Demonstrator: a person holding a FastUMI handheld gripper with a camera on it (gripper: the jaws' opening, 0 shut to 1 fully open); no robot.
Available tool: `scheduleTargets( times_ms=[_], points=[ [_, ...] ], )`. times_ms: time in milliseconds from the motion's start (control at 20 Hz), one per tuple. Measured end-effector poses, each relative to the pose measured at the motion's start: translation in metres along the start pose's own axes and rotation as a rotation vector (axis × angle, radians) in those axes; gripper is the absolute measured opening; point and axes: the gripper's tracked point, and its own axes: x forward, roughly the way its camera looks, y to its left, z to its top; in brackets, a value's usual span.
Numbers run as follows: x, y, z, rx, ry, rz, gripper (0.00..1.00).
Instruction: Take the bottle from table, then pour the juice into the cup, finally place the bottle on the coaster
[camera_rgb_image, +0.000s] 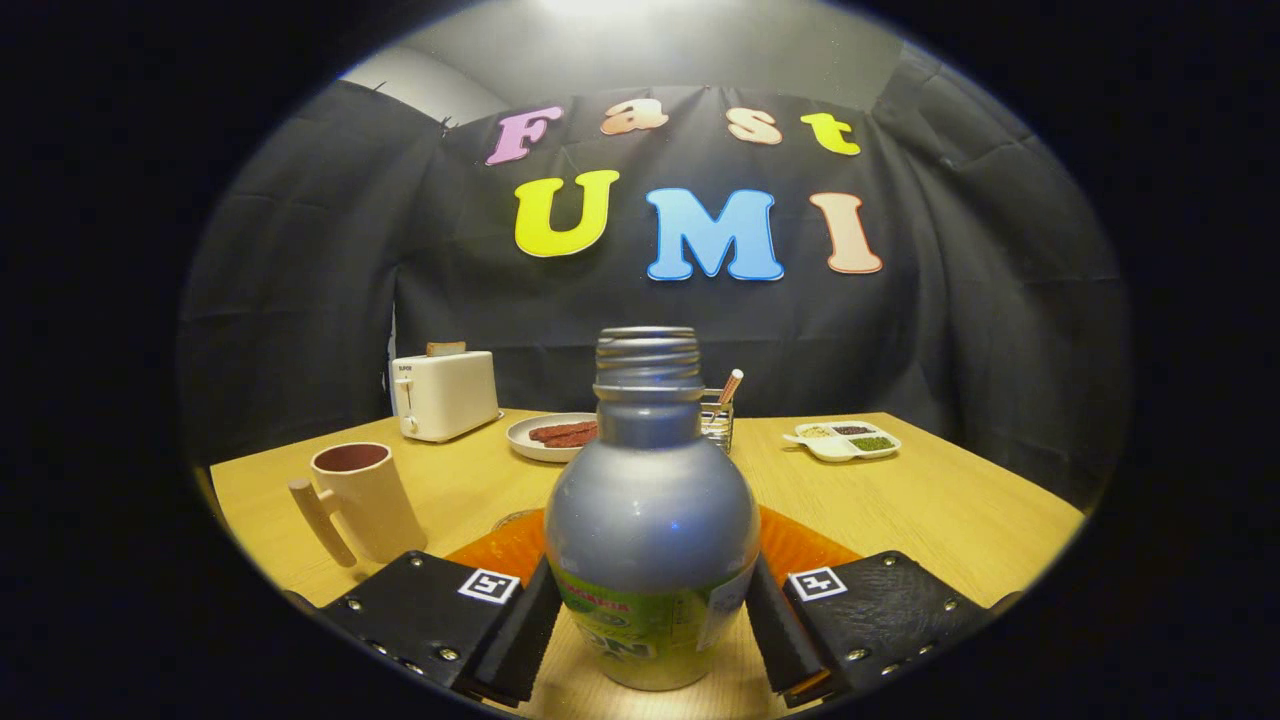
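Nearest the lens, the grey uncapped plastic bottle (650, 520) is clamped between both black fingers of the gripper (650, 625), upright, its long axis vertical, mouth upward. An orange round coaster (800, 548) is seen just behind it. At lower left stands the beige handled cup (360, 500) — beyond, a white toaster (445, 393), a plate (530, 438), and a divided dish (845, 441) on the wooden table (950, 500).

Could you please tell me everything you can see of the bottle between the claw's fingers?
The bottle stands upright on the table, between the fingers of the claw. It is round-bodied and silver-grey with a sheen, narrowing to a threaded neck with no cap. A green label wraps its lower part. Both fingers sit against its sides at label height, seemingly gripping it. An orange coaster lies just behind it; whether they touch is hidden.
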Motion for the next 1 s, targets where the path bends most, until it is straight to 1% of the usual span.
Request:
scheduleTargets(
  times_ms=[200,300,550,800,1000],
  points=[
    [0.016,0.011,0.020,-0.134,-0.019,0.007,0.83],
    [0.025,0.021,0.024,-0.214,-0.013,0.021,0.83],
    [0.047,0.050,0.023,-0.408,0.029,0.077,0.81],
    [0.063,0.076,0.029,-0.657,0.008,0.074,0.81],
    [0.072,0.091,0.020,-0.782,0.022,0.089,0.81]
  ],
)
